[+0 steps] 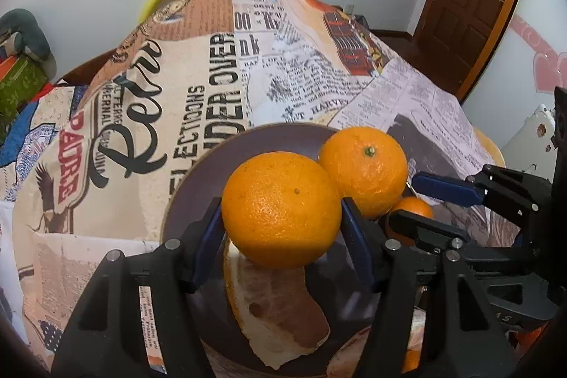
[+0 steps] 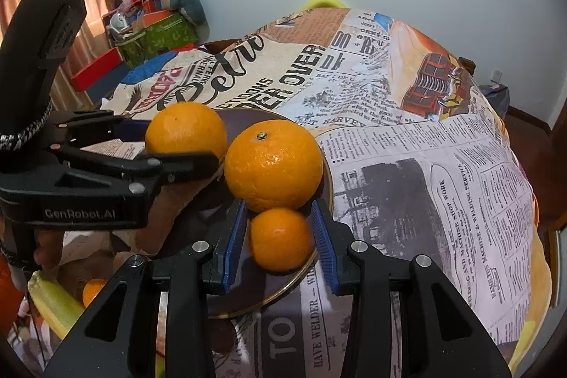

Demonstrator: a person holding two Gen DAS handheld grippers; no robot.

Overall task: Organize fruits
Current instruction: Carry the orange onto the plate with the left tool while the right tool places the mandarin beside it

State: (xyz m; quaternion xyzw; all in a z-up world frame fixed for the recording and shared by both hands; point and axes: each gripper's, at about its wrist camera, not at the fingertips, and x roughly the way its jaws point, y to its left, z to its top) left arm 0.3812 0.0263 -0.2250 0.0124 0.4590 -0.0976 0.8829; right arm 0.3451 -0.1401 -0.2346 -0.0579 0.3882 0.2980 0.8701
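Left tongs (image 1: 281, 218) pinch a big orange (image 1: 280, 208) above the plate (image 1: 191, 186); right tongs (image 2: 280, 240) straddle a small orange (image 2: 280, 238), spread.
Fruit likely gathers on the plate, beside another orange (image 2: 273, 165), on the worktop (image 2: 443, 165).

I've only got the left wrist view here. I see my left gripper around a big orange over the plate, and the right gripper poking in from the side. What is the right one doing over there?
Observer: The right gripper has its fingers either side of a small orange at the near rim of the plate. There is a gap at each pad, so it looks open, not clamped.
Operator: Is that small one touching the stem-up orange?
Observer: Yes, it sits right against the stemmed orange, just in front of it.
Operator: Anything off the plate I'm missing?
Observer: Another orange lies low on the left, beside something yellow-green.
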